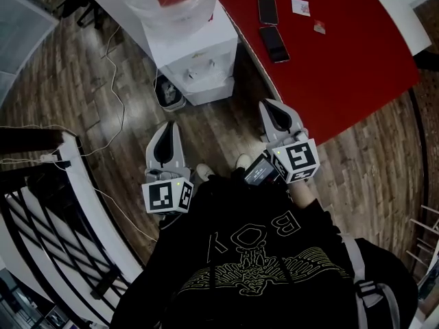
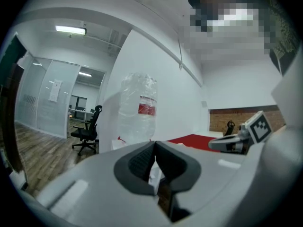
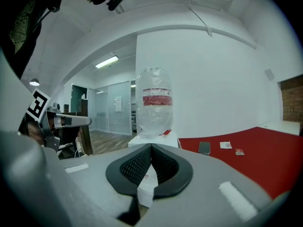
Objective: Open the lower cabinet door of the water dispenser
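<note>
Left gripper (image 1: 167, 125) and right gripper (image 1: 270, 105) are both closed up tight, nothing pinched, pointed at the water dispenser (image 1: 199, 57), no contact made.

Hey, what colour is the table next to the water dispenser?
Red. The table shows best in the head view.
</note>
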Available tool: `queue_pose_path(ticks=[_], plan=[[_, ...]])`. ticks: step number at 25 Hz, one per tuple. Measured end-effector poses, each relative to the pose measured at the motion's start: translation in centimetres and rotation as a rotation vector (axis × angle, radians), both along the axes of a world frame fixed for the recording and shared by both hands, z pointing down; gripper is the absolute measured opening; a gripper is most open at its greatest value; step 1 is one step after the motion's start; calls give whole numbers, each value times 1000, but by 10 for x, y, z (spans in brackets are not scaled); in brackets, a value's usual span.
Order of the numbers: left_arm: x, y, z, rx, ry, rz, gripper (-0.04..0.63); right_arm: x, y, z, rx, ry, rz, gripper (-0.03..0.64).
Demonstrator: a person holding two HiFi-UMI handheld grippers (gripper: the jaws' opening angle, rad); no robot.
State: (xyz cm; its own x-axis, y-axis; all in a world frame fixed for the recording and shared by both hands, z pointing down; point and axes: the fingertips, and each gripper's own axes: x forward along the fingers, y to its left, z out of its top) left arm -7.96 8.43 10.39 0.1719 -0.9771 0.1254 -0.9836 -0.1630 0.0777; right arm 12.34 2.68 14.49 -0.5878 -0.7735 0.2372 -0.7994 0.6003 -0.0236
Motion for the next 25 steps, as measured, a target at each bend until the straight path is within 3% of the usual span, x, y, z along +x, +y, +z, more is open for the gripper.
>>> queue_pose_path(ticks=[5,9,13,16,19,25], plan=[[14,7,4,-8,-25,-24,8,2,-6,-12,122,57,-38,-3],[22,8,11,-29,-50,-17,8,-8,-6,-17,188,43,-122,-2],[19,-6,16,-18,-53,3,8,-18,-9,-7,188,97,-134,-2],[8,-17,20,-23,3,10,8,-31,-7,-12,174,36,-124,-2],[7,-28,27,-28,87,76,8,-41,-5,-15,160,-13,-132,-2],[10,-39,48,-21,161,231,8,-68,-13,19,137,99,-117,-2]])
